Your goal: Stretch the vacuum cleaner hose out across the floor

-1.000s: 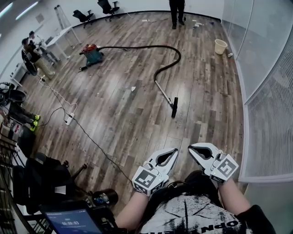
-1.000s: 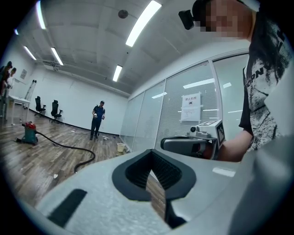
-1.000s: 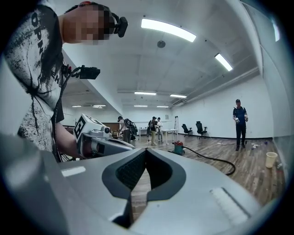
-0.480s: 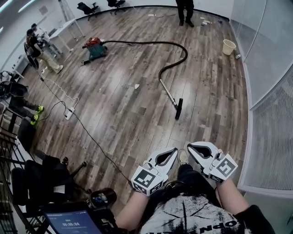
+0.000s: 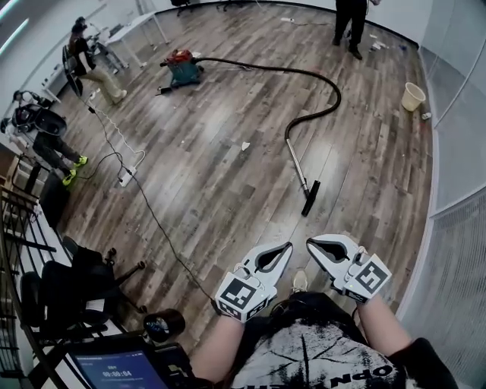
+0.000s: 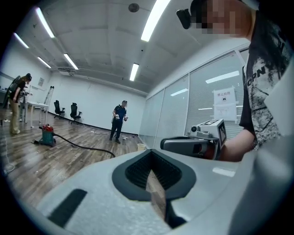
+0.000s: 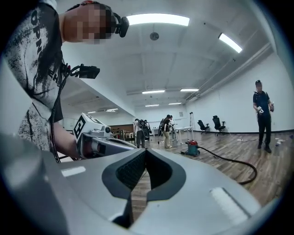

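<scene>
Black and looped, the vacuum cleaner hose [image 5: 339, 96] lay on the wooden floor [image 5: 213, 190] well ahead of both hand-held grippers. It ran from the red-and-teal vacuum cleaner [image 5: 181, 68], far ahead and to the left of the left hand-held gripper [image 5: 285, 249], out in a wide bend. From there it curled back toward us into the metal wand [image 5: 298, 163]. The floor nozzle [image 5: 310, 198] at the wand's end was the part nearest the hand-held grippers, straight ahead of the gap between them and apart from both.

We held the left hand-held gripper clenched with nothing in it, its pads together and only floor showing past them. The right hand-held gripper [image 5: 313, 245] was clenched and empty likewise, and the two sat side by side with their tips close together.

Against a second earlier, the nozzle lay closer to the hand-held grippers. The toe of a shoe [image 5: 300, 281] showed between them where none had. The hose kept the same bend as before. The cream bucket [image 5: 412, 96] stayed far ahead to the right of the right hand-held gripper. A person [image 5: 351, 23] still stood beyond the hose.
</scene>
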